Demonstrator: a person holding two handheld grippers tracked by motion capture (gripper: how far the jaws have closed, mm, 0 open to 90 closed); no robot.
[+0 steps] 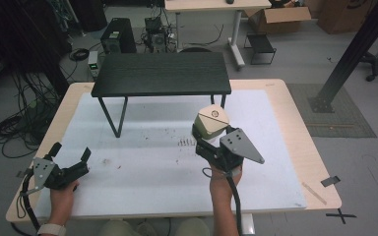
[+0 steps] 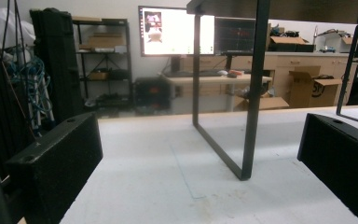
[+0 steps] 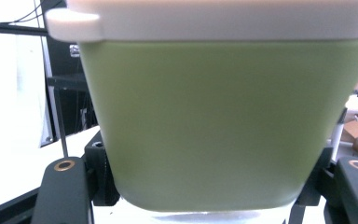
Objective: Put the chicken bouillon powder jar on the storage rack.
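A pale green container with a white lid sits between the jaws of my right gripper, which is shut on its sides just right of the mat's middle. In the right gripper view the container is very close, the lid runs along the top, and a black jaw stands at each lower corner. My left gripper is at the front left of the mat, open with nothing between its fingers. Whether the container touches the mat I cannot tell.
A small black table on thin metal legs stands at the back of the white mat. A wooden tabletop borders the mat. Beyond it are a computer tower, cardboard boxes and a black post.
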